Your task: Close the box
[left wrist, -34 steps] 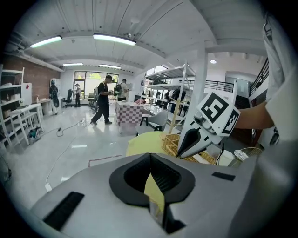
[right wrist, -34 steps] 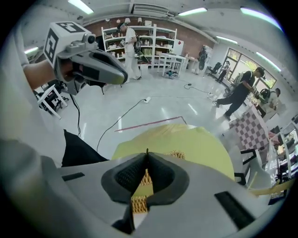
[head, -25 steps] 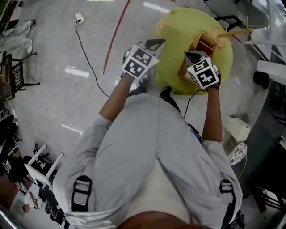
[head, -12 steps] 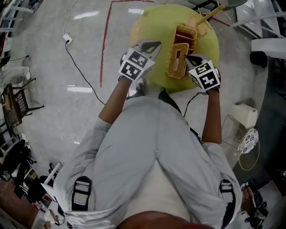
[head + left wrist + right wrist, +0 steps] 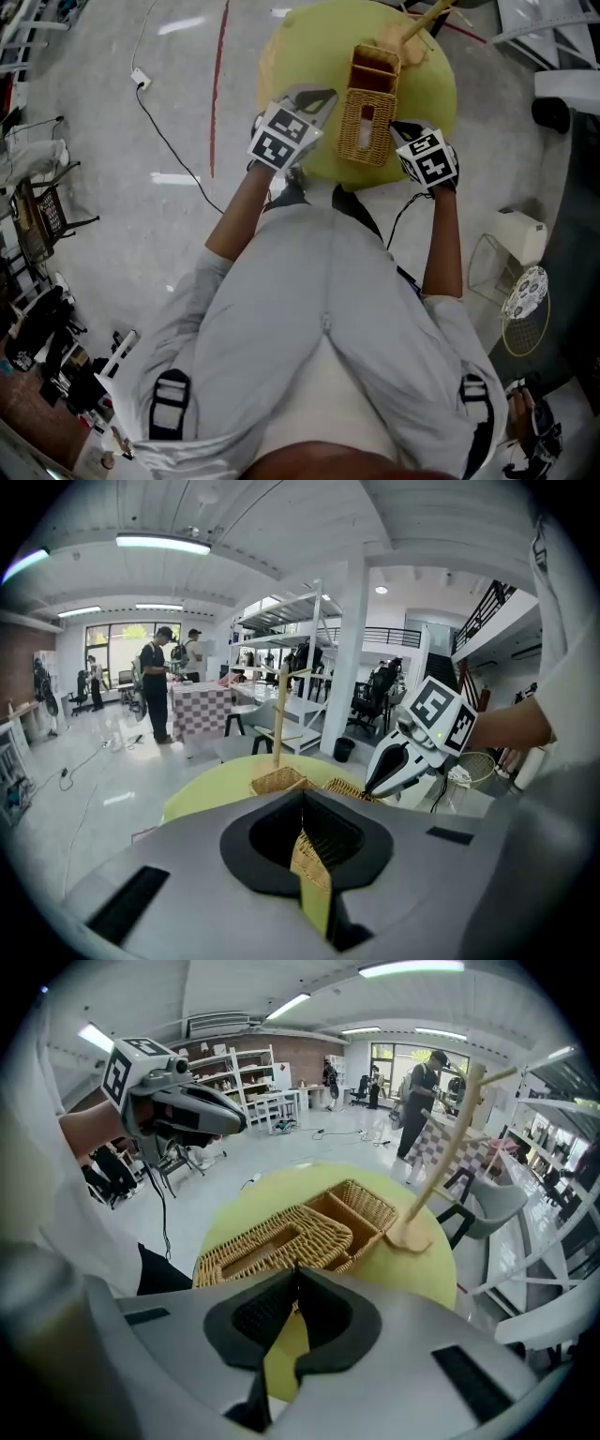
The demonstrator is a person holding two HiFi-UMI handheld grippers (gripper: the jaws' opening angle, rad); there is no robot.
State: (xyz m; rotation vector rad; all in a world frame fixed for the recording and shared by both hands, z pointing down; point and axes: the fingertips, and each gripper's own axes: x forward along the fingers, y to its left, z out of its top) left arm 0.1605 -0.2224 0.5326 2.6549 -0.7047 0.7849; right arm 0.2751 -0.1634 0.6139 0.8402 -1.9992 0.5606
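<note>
Fingers on both tools are pressed together at the tips and hold nothing. The left gripper (image 5: 319, 96) hangs just off the near left side of the rectangular woven wicker box (image 5: 367, 112). The right gripper (image 5: 401, 129) sits close by the box's near right corner. Neither touches the weave, as far as the views show.

The box lies lengthwise on the round yellow-green table (image 5: 300, 56), pointing away from the person. Its far half is an open, empty basket compartment (image 5: 375, 67). Its near half is a flat woven panel with a long slot (image 5: 272, 1241), which looks like the hinged lid thrown back towards the person, though the hinge itself cannot be made out. If so, the box is not yet closed.

The flanking stance looks deliberate. With a tool on each long side, the panel's near edge could be lifted evenly and swung over the compartment without twisting the light weave. Shut fingers suit nudging under an edge; pinching it would need them spread first.

A pale wooden post on a round base (image 5: 448, 1147) stands just beyond the far end, apparently outside the lid's likely arc.
</note>
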